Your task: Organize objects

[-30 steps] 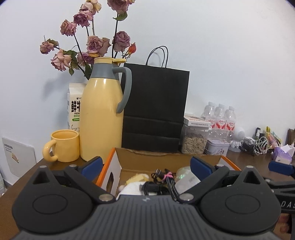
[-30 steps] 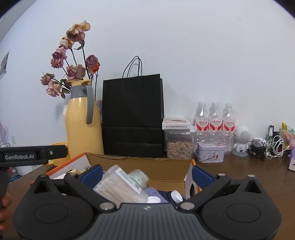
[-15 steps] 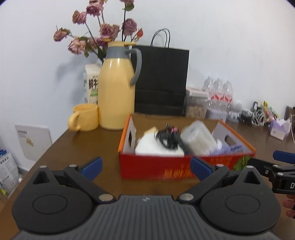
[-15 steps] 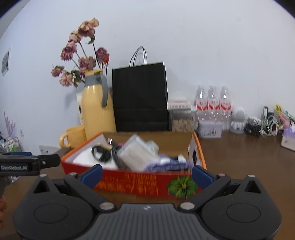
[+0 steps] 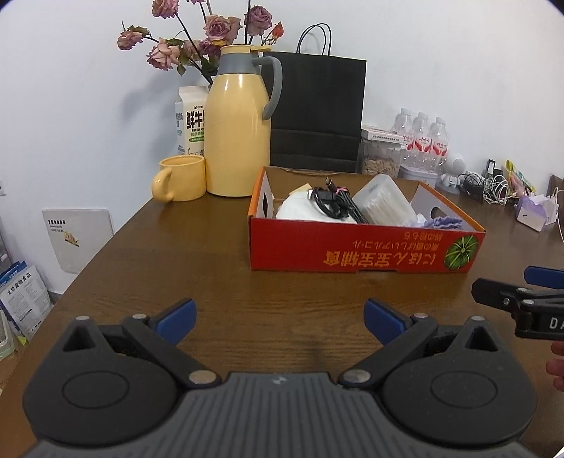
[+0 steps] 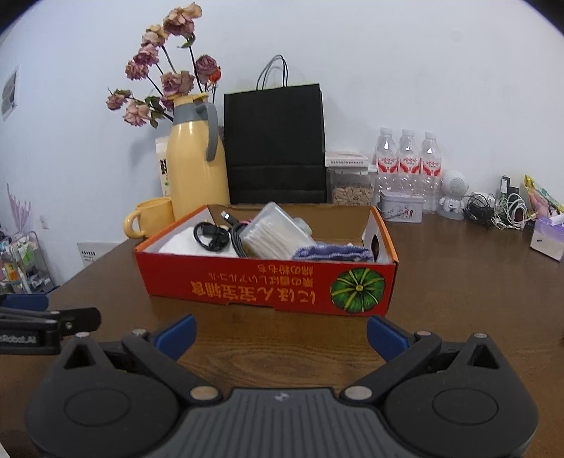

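**Both tongs wide and empty, short of the red box**

Nearest to me, my left gripper (image 5: 278, 317) stands with its blue-tipped jaws spread wide and nothing between them, only bare wood of the table (image 5: 176, 274) showing in the gap. My right gripper (image 6: 281, 333) is the same: wide apart, holding nothing, level over the table and pointing at the box.

Each camera catches the other tool. The left view shows the right one side-on at its right edge, with fingertips (image 5: 557, 366) of the person's hand below it. The right view shows the left tool at its left edge, with no hand visible there.

Just beyond both grippers sits the red cardboard box (image 6: 268, 285), not touched by either. Inside it lie a coiled black cable (image 6: 211, 237) on something white, a clear plastic pack (image 6: 275, 232) beside the cable, and a purple cloth (image 6: 331, 253) toward the box's right end. The right view shows the cloth plainly; from the left it is only a small scrap at the rim.

Behind the box, to its left, stand a yellow mug (image 5: 181, 178) and a yellow thermos jug (image 5: 238, 135), with a milk carton (image 5: 190, 121) and dried roses (image 5: 208, 31) behind them. Directly behind the box is a black paper bag (image 5: 317, 112); to its right, water bottles (image 6: 407, 158).
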A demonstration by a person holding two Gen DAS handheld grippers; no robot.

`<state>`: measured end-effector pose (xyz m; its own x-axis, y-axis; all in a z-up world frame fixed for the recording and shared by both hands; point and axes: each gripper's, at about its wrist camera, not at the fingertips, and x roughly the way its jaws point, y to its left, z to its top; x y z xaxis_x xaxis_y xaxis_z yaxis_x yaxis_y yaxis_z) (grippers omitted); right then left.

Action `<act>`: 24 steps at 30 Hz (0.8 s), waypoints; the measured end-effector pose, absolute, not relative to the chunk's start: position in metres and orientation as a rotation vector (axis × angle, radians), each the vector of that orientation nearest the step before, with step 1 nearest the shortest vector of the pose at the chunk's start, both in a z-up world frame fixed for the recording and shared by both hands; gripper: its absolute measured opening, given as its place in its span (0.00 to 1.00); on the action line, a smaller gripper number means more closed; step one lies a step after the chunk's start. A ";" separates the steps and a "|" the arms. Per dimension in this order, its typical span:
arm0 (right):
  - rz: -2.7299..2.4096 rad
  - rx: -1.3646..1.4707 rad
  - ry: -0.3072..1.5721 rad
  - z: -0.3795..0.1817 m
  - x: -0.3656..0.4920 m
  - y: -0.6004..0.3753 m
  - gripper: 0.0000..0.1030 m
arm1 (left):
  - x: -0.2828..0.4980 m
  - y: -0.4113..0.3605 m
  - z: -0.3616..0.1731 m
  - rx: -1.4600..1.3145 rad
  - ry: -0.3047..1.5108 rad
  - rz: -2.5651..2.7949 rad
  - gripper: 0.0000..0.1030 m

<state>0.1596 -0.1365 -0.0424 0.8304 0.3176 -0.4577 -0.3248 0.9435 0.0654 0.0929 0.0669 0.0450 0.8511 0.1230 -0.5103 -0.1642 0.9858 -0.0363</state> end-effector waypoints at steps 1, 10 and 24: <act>0.335 -0.016 0.489 -0.043 0.159 -0.137 1.00 | 0.092 0.066 0.045 -0.078 0.533 0.151 1.00; 0.335 -0.021 0.498 -0.044 0.156 -0.136 1.00 | 0.089 0.067 0.043 -0.088 0.544 0.160 1.00; 0.337 -0.023 0.499 -0.044 0.157 -0.135 1.00 | 0.089 0.069 0.042 -0.090 0.546 0.162 1.00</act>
<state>0.1571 -0.1349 -0.0439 0.8242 0.3114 -0.4730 -0.3228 0.9446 0.0595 0.0890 0.0689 0.0417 0.8422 0.1296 -0.5234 -0.1776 0.9832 -0.0424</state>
